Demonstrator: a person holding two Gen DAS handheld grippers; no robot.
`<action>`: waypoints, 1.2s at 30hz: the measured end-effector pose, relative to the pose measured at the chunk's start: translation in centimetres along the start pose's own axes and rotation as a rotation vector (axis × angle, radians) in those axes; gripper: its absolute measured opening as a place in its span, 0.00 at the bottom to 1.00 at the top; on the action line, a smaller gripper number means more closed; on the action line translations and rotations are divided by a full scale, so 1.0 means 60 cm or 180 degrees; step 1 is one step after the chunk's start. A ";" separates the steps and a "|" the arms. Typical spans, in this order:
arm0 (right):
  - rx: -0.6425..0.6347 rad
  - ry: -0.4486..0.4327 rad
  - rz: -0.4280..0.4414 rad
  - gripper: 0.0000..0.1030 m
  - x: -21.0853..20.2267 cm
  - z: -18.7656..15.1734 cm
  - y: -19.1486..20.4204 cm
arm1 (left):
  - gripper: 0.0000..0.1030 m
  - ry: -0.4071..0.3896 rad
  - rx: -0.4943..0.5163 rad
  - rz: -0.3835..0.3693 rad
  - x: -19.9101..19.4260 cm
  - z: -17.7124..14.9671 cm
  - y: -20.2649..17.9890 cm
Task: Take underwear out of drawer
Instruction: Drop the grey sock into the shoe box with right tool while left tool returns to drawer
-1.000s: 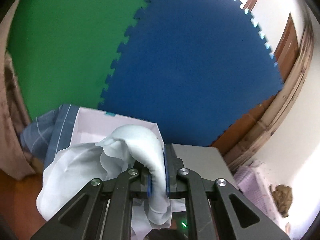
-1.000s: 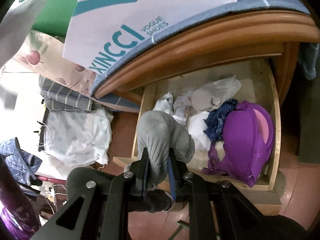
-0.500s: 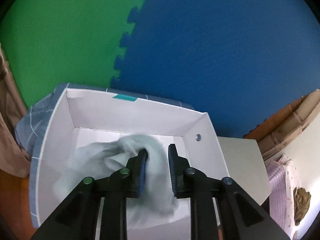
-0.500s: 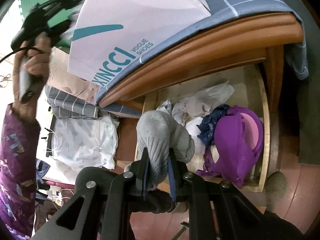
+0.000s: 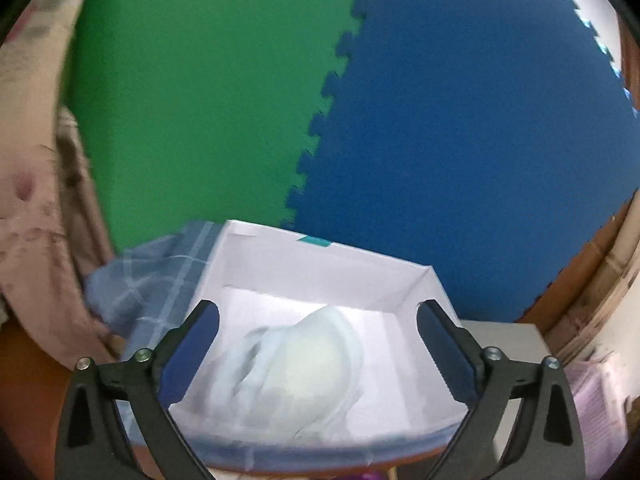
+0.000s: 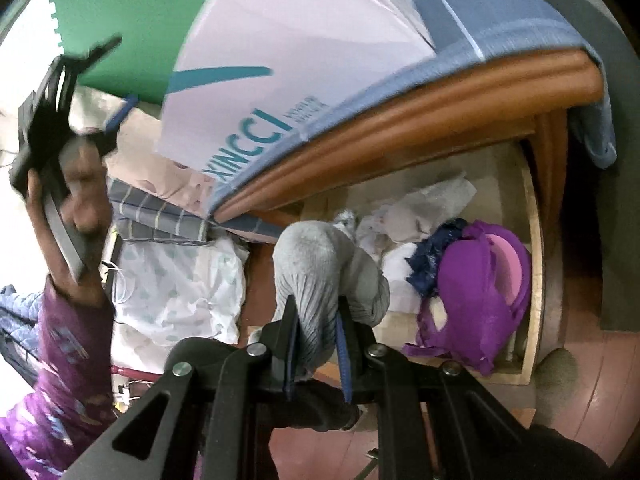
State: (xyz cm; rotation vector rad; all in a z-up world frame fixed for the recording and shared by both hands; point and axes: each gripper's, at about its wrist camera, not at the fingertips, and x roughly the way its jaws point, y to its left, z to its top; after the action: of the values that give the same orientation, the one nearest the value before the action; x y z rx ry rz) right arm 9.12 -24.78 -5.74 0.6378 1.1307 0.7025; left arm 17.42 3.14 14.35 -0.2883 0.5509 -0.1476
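Left claw (image 5: pixel 318 354) just sprung wide, white underwear (image 5: pixel 296 376) dropped in box (image 5: pixel 332 272); right claw (image 6: pixel 316 344) clamps grey garment (image 6: pixel 320 264). We carry it boxward, release low.

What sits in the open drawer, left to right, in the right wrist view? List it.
Grey garment held up in the right gripper → white clothes → dark blue cloth → purple bra → drawer side.

Left gripper (image 5: pixel 318 354) fingers spread; white underwear (image 5: pixel 296 376) in box (image 5: pixel 320 256).

Left wrist: close above white box (image 5: pixel 320 264), facing foam wall; right wrist: over open drawer (image 6: pixel 534 240); box shared
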 end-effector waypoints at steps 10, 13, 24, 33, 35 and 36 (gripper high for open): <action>-0.0403 -0.0405 0.0137 0.16 -0.109 0.043 0.118 | 0.99 0.0169 0.0132 0.0277 -0.082 -0.137 0.059; -0.0653 -0.0591 0.0111 0.16 -0.153 0.088 0.179 | 0.99 0.0265 0.0199 0.0399 -0.075 -0.179 0.071; -0.0861 -0.0730 -0.0643 0.16 -0.134 0.301 0.230 | 0.99 0.0637 0.0602 0.0779 -0.028 -0.265 0.084; -0.0800 -0.0507 -0.1332 0.16 -0.036 0.379 0.173 | 0.99 0.0899 0.0481 0.0815 0.001 -0.278 0.108; -0.0789 -0.0498 -0.1392 0.17 -0.027 0.384 0.168 | 0.99 0.0929 0.0452 0.0816 0.005 -0.279 0.112; -0.0776 -0.0496 -0.1408 0.20 -0.024 0.386 0.166 | 0.99 0.0939 0.0438 0.0825 0.006 -0.279 0.114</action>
State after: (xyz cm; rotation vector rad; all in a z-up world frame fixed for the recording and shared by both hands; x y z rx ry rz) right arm 28.98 -21.96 9.61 0.2173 0.9776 0.3927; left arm 9.20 5.72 -1.55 -0.0586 0.8611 0.0245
